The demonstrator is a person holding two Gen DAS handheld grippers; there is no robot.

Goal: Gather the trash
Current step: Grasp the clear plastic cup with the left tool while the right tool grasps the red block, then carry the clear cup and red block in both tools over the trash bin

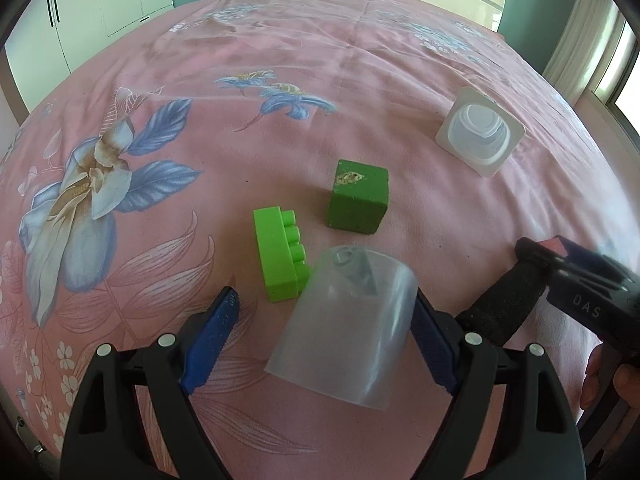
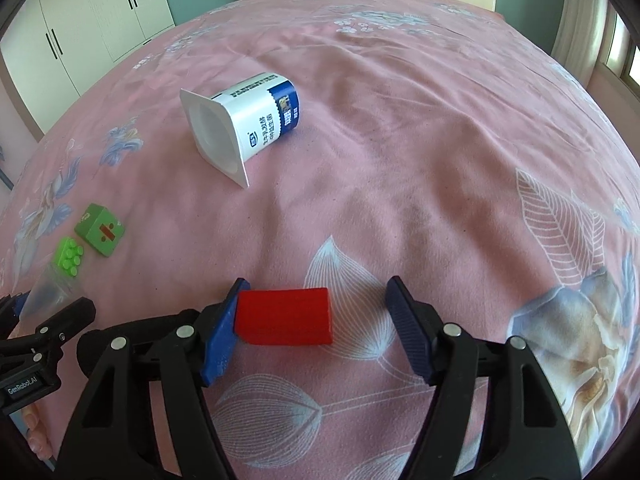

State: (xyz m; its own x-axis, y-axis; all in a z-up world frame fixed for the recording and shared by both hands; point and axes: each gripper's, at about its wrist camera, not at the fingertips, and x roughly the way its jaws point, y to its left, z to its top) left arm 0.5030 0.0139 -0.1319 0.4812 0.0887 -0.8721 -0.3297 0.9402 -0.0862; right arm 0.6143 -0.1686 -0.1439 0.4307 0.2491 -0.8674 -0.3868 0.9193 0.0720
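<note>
In the left wrist view, the left gripper [image 1: 324,336] is spreading wide around a translucent plastic cup [image 1: 348,328] lying on the pink bedsheet [image 1: 280,80], touching its right finger, beside a green brick [image 1: 280,254]; in the right wrist view, the right gripper [image 2: 316,328] is gaping around a red block [image 2: 286,316], the yogurt cup [image 2: 244,124] lying on its side well beyond
</note>
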